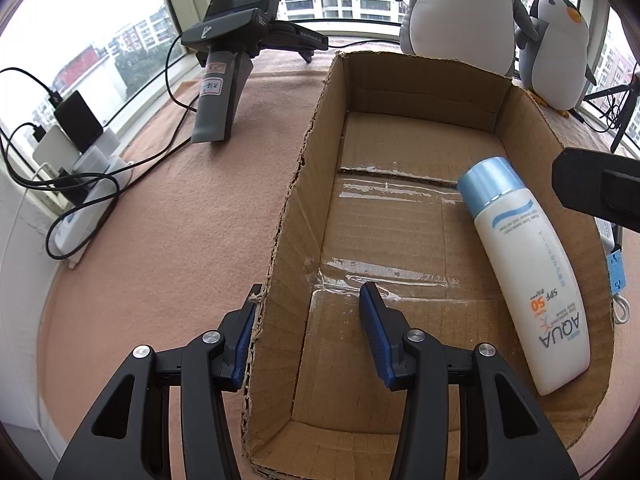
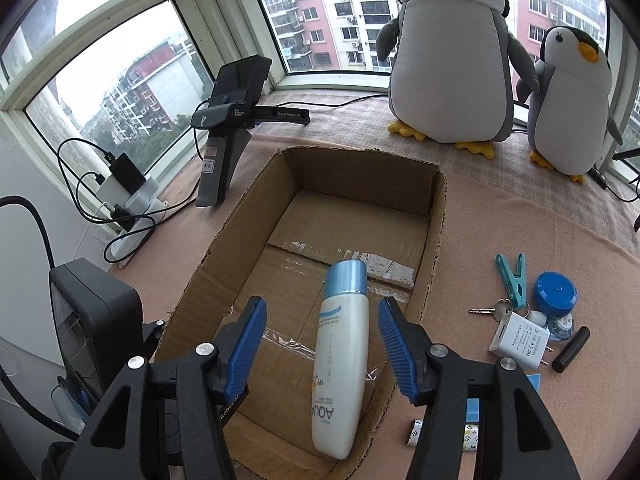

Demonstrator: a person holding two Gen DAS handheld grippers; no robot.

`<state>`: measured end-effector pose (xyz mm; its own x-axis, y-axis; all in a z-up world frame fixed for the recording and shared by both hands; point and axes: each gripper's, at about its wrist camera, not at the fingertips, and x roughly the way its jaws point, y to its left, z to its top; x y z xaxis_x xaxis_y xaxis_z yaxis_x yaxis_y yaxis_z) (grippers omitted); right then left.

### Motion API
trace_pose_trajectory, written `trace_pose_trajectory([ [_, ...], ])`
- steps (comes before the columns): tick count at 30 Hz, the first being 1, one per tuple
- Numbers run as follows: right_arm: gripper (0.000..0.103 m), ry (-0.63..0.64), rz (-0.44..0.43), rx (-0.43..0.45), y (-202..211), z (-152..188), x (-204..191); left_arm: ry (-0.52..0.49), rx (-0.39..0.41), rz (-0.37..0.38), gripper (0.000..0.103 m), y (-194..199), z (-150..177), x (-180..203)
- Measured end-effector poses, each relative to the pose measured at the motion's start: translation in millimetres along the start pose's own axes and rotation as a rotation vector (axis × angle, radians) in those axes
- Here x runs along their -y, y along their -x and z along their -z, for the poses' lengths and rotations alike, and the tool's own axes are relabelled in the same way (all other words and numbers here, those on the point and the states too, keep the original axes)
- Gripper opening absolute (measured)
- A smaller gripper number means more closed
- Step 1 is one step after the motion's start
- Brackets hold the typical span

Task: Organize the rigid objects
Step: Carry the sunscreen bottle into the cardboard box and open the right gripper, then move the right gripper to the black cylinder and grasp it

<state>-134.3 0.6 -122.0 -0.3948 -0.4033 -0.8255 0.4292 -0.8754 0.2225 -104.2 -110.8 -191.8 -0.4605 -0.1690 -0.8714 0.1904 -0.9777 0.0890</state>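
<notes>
An open cardboard box stands on the pink cloth. Inside, by its right wall, lies a white sunscreen bottle with a light blue cap. My left gripper is open and straddles the box's left wall, one finger outside and one inside. My right gripper is open above the box, its blue pads either side of the bottle without touching it. To the right of the box lie a teal clothespin, a blue round case, a key, a white adapter and a black cylinder.
Two plush penguins stand behind the box by the window. A spare gripper device stands at the back left. A power strip with chargers and cables lies along the left sill. A patterned tube lies near the box's right front corner.
</notes>
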Motion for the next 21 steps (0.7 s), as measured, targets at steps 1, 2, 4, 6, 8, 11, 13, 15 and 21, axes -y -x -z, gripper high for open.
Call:
trace_pose_trajectory([
  [1,0.056,0.006,0.010,0.007,1.9,-0.4,-0.9,0.000,0.001,0.000,0.045,0.2,0.3,-0.2],
  [2,0.056,0.012,0.014,0.011,3.7,-0.9,-1.7,0.001,0.000,0.000,0.045,0.2,0.0,-0.1],
  [4,0.056,0.015,0.022,0.017,6.6,-1.3,-2.2,0.001,0.000,0.000,0.045,0.0,0.4,-0.2],
  [6,0.056,0.020,0.036,0.024,9.2,-1.2,-1.6,0.000,0.001,-0.001,0.045,0.2,0.1,-0.1],
  [8,0.056,0.022,0.056,0.033,12.0,-0.6,-0.3,-0.001,0.001,-0.001,0.045,0.1,0.1,-0.2],
  [11,0.056,0.018,0.076,0.044,18.0,0.6,2.3,-0.002,0.001,-0.002,0.045,0.7,0.7,0.0],
  [13,0.056,0.021,0.096,0.059,24.4,2.2,3.0,-0.006,0.003,-0.006,0.045,1.3,1.9,0.5],
  [15,0.056,0.031,0.131,0.079,32.2,4.5,4.2,-0.011,0.004,-0.010,0.045,1.7,2.4,1.3],
  [21,0.056,0.019,0.206,0.112,52.0,9.3,18.9,-0.017,0.004,-0.018,0.045,1.6,2.4,2.1],
])
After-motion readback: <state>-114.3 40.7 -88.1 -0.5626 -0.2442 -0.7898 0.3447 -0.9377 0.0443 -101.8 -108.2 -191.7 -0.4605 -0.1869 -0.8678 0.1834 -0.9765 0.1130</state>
